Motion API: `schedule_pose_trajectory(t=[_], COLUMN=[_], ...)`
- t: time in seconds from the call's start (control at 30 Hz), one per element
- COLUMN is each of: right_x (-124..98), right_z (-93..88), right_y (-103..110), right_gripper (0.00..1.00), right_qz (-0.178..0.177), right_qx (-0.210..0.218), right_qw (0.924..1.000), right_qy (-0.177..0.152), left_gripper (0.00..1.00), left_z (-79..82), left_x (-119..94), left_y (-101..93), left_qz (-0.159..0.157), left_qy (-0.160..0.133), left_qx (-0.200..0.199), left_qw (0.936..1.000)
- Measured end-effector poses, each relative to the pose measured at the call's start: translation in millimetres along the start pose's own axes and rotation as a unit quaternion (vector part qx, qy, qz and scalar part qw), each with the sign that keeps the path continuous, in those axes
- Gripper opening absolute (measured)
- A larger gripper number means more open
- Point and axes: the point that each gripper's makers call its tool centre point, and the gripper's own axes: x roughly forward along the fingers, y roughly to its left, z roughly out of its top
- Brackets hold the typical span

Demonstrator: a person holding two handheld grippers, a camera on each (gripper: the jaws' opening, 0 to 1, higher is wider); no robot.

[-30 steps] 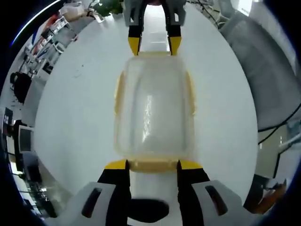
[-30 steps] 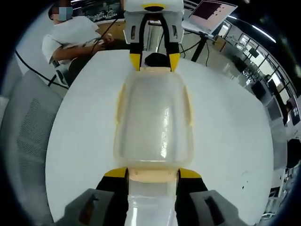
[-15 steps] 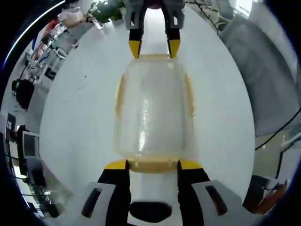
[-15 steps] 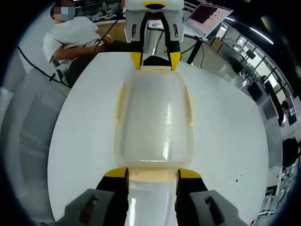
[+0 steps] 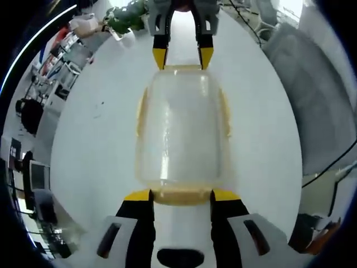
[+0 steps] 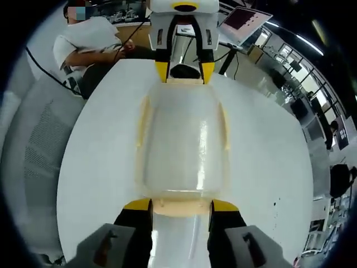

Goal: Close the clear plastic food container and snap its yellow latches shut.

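A clear plastic food container [image 5: 182, 129] sits in the middle of a round white worktop [image 5: 89, 145]. Its lid is on top. It has yellow latches along its edges: one on each long side [image 5: 141, 111] and one at each short end.

The left gripper [image 5: 181, 195] is at the near short end of the container in the left gripper view. Its two yellow-tipped jaws stand apart, one at each side of the yellow end latch [image 5: 181, 196]. The tips touch or almost touch that latch. The jaws are spread wide and are not squeezing anything.

The right gripper [image 6: 181, 205] does the same at the other short end. In the right gripper view its jaws are also spread, with the yellow end latch [image 6: 181, 206] between the tips. It holds nothing tight.

Each gripper can be seen from the other one's camera, at the far end of the container. So the two grippers face each other with the container [image 6: 182, 139] between them.

Around the worktop there is a grey chair [image 5: 312, 95], a green plant [image 5: 125, 17] and a laptop [image 6: 245, 19] on a stand. A person in a white shirt [image 6: 89, 39] sits beyond the worktop's edge.
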Motion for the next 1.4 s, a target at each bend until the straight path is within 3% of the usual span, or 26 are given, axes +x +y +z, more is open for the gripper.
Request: schedule_pose_trajectory(t=[0.9, 1.4], right_x=[-34, -41], right_z=[-63.1, -88.6], right_y=[2, 3], right_gripper=[0.36, 0.36], right_qz=[-0.001, 0.008], right_qx=[0.013, 0.025], right_qw=[0.9996, 0.9993], right_qy=[0.023, 0.028], left_gripper=[0.36, 0.36], left_z=[69.1, 92.4], left_x=[18, 30], left_y=[0.6, 3.8], left_qz=[-0.008, -0.02], left_qy=[-0.036, -0.042], left_qx=[0.008, 0.013], left_qw=[0.9993, 0.9988])
